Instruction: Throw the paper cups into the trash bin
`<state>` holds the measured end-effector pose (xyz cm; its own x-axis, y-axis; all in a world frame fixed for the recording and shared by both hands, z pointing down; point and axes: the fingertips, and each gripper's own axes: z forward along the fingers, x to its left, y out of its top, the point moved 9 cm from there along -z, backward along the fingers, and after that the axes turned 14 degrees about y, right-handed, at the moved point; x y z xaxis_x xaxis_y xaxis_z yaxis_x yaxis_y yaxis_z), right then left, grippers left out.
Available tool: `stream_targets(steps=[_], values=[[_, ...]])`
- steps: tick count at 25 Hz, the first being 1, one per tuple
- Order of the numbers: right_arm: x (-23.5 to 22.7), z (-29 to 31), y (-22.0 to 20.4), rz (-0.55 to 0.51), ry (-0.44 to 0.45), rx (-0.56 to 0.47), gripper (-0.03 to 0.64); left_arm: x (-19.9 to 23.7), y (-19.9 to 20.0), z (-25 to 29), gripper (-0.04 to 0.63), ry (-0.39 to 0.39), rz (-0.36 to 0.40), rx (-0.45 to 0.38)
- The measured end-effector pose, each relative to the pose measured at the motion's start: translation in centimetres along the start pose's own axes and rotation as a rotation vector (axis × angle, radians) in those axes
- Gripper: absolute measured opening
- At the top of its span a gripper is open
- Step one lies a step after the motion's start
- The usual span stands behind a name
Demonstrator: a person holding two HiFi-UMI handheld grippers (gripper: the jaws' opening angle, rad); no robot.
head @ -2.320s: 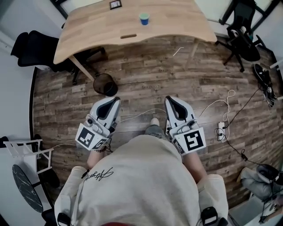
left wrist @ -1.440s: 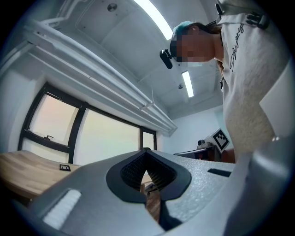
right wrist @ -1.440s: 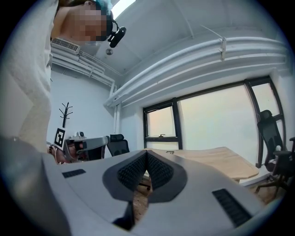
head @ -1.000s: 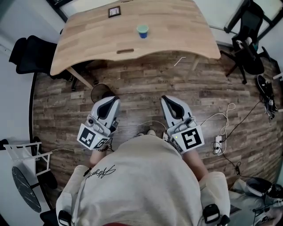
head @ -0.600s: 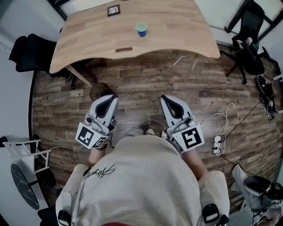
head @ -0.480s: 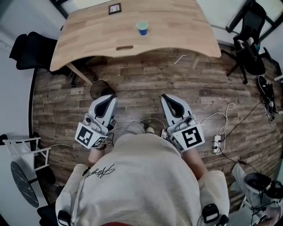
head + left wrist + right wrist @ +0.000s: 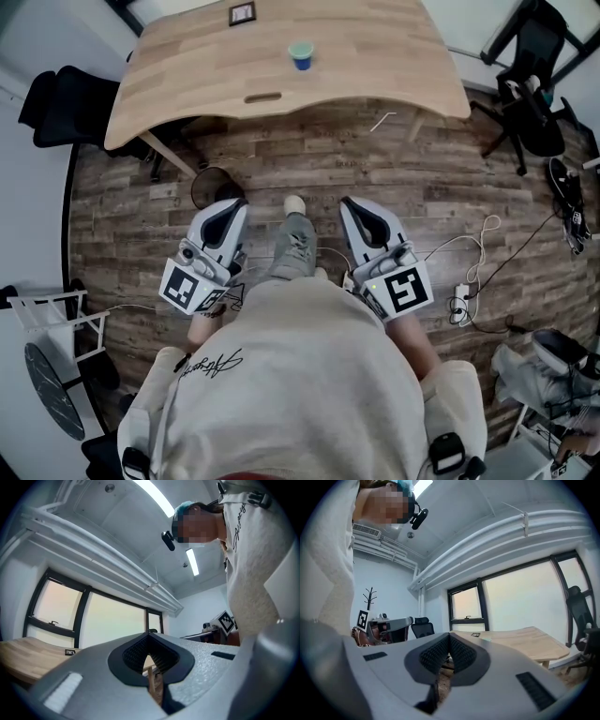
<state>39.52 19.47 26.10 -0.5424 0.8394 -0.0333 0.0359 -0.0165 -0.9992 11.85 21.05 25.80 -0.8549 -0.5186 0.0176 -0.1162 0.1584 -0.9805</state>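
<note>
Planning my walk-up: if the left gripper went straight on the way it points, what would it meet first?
Probably the wooden table, its near edge or leg; the trash bin lies ahead but lower, likely under that line. Depth is unclear.

No word reads clearly to me; black cursive script (image 7: 211, 367) runs across the pale shirt (image 7: 309, 375) near its left shoulder, too small to make out; the cubes on my left claw (image 7: 231, 210) and right claw (image 7: 356, 208) bear only black-and-white square patterns.
</note>
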Motion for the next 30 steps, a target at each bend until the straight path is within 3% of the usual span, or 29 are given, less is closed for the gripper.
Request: stream_targets(steps=[30], values=[[-14.3,12.9,0.5,-0.025,-0.050,0.010,0.009,12.6,-3.3,16.5,0.003,-0.091,-0.035,-0.014]])
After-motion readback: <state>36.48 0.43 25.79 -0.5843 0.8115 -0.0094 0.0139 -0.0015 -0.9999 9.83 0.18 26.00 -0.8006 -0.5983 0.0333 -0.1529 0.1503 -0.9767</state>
